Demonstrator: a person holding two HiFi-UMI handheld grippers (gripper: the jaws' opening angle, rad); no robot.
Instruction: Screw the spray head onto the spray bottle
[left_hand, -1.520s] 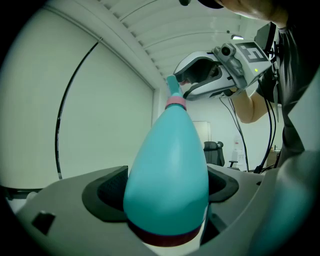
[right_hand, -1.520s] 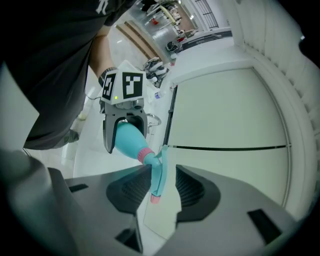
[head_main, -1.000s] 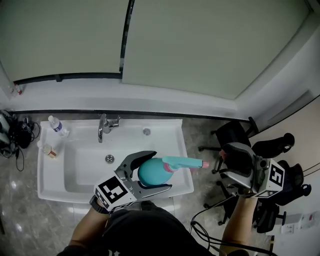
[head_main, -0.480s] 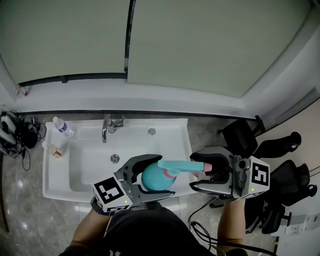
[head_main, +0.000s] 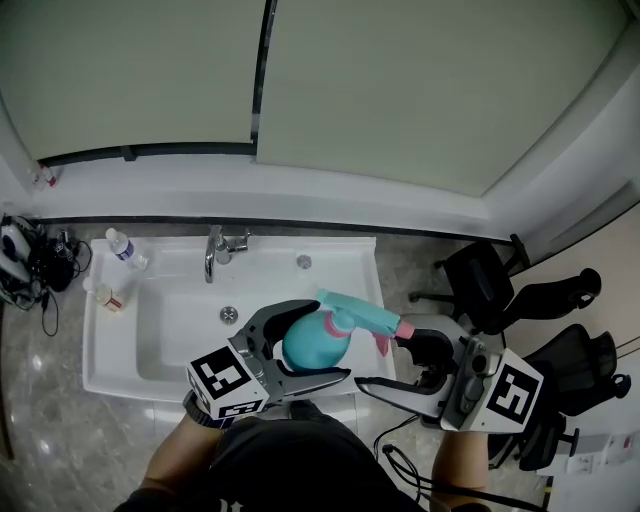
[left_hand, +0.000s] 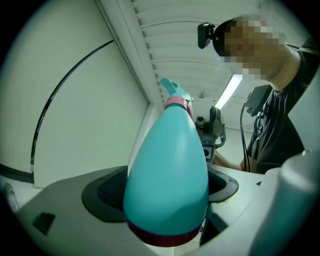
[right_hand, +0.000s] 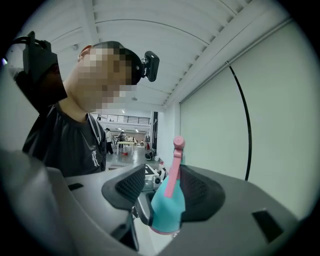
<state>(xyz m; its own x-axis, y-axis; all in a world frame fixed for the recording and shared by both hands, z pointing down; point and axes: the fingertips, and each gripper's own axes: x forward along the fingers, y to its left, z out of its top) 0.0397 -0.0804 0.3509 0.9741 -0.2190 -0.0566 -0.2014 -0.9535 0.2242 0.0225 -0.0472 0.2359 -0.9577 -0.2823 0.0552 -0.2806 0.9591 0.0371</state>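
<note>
Head view: the left tongs (head_main: 322, 342) are clenched round the belly of the teal bottle (head_main: 308, 342), holding it on its side. The spray head (head_main: 358, 312) sits on the bottle's neck and points away from them toward the right tongs (head_main: 383, 355). Those are released, with the head's nozzle end between their jaws. Beyond both tongs lies a white sink (head_main: 95, 340). A small water bottle (head_main: 124, 250) and a jar (head_main: 107, 299) stand on its rim, well left of the left tongs (their contents are too small to read).

Left gripper view: both pads press on the bottle's wide lower part. The pink collar (left_hand: 177, 101) and the head show past its narrow end. The bottle is opaque, so I cannot tell whether it holds liquid.

Right gripper view: the head stands between the jaws with its pink trigger (right_hand: 173, 170) uppermost. It lies against one pad, and a gap shows at the other.

Risks, as I judge them: closing on the nozzle or trigger, not on the collar, would likely turn nothing. It could also squeeze out spray if the bottle is filled. If the head is tilted on the neck, it may cross-thread. The smooth, tapered bottle could slip or spin in the left tongs once torque comes (a firm hold there matters). Whether the thread has caught at all cannot be seen.
</note>
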